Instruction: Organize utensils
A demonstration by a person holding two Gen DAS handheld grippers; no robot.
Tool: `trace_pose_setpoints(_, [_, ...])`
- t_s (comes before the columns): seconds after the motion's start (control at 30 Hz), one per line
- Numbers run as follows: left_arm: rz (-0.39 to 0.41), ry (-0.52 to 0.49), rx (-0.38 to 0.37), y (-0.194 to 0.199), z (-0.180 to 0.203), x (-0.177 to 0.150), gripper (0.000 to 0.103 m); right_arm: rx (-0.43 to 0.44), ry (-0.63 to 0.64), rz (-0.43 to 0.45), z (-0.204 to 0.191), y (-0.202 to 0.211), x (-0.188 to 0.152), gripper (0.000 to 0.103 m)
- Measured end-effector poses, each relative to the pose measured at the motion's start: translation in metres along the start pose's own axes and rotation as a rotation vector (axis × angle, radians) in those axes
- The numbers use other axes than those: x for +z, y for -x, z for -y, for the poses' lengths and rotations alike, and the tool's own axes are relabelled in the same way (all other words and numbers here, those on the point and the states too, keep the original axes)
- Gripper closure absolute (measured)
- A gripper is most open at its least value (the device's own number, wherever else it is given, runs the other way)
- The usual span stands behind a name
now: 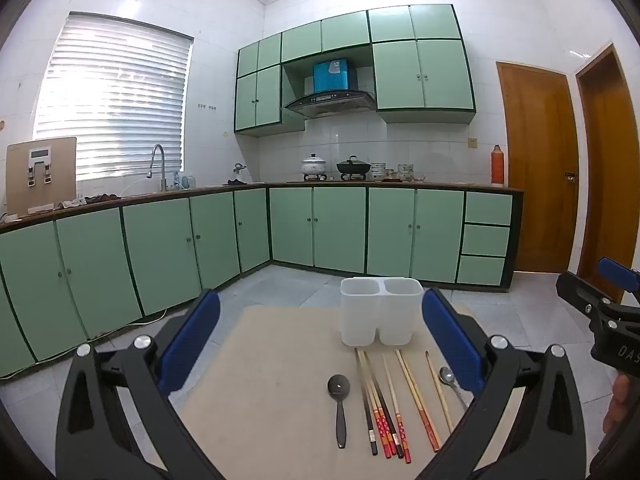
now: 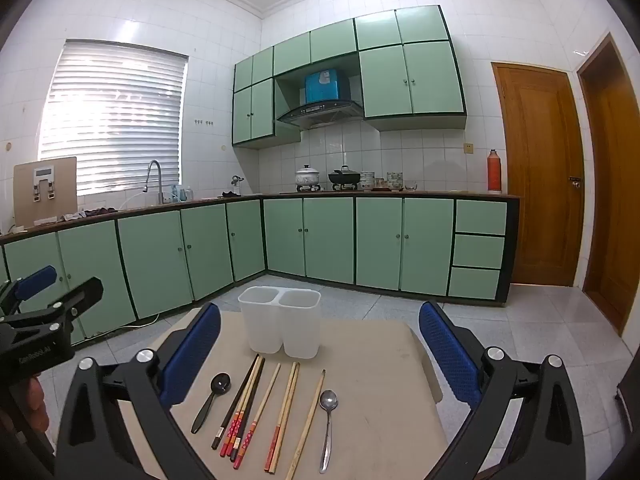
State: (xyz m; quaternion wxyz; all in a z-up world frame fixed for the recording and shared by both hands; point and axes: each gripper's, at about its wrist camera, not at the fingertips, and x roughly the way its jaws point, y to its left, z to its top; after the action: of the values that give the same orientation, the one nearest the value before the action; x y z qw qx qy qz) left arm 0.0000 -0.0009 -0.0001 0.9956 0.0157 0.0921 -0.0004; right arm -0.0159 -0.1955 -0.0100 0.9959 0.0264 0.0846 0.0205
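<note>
Chopsticks [image 2: 256, 412] and two spoons [image 2: 329, 424] near table [image 2: 380, 380] front edge, white two-compartment holder [image 2: 280, 320] at far edge, left gripper [image 1: 320, 344] and right gripper [image 2: 320, 352] jaws released, empty, path unobstructed.

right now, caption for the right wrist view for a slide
Open right gripper over black spoon, chopsticks, steel spoon, before empty white two-compartment plastic holder.

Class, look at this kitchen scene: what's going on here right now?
A person holds a left gripper and a right gripper, both open and empty, above a table. A black spoon, a metal spoon and chopsticks lie loose before an empty two-compartment white holder. Nothing is sorted yet.
</note>
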Motion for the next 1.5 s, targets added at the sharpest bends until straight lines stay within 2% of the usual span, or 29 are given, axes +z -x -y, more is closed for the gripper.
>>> trace_pose_setpoints(1.5, [0.005,-0.003,0.011,-0.006,-0.007,-0.005,0.005,-0.001,0.004,-0.013,0.002,-0.005,-0.005,0.006])
